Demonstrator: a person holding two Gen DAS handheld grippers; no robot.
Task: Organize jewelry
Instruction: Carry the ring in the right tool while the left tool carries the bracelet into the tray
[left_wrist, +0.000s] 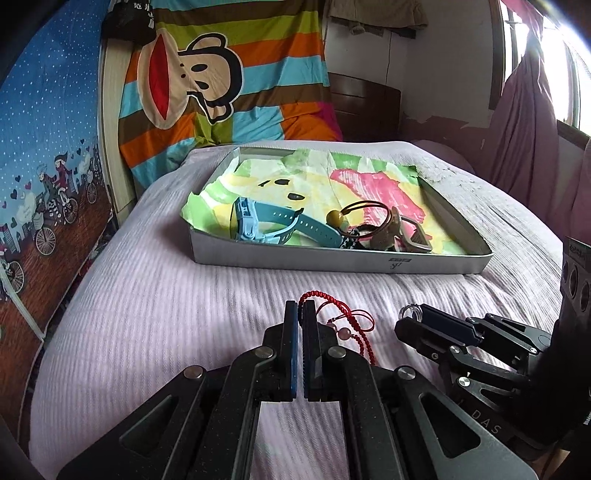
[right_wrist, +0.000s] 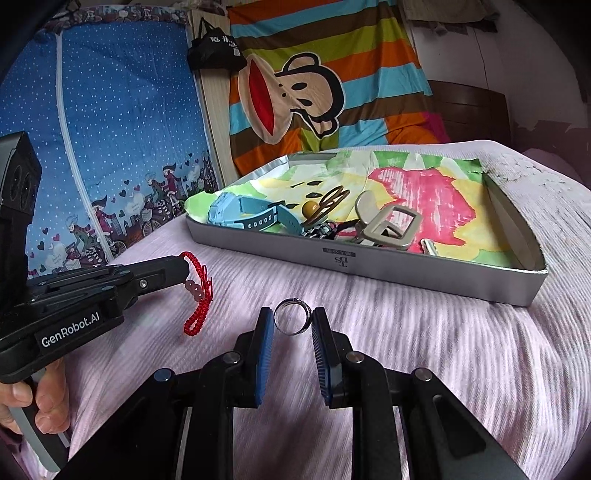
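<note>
Ring (right_wrist: 293, 317) sat pinched in our right tool (right_wrist: 293, 323); left tool (left_wrist: 300, 308) gripped red bracelet (right_wrist: 197, 291); tin tray (right_wrist: 369, 266) lay ahead of both.

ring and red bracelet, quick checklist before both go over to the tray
1. Right gripper shut on the ring: ok.
2. Left gripper shut on the red bracelet: ok.
3. Bracelet fully off the bedspread: cannot tell; its loop hangs low.
4. Tray has bare lining at its right end: ok.
5. Path to the tray unobstructed: ok.
</note>
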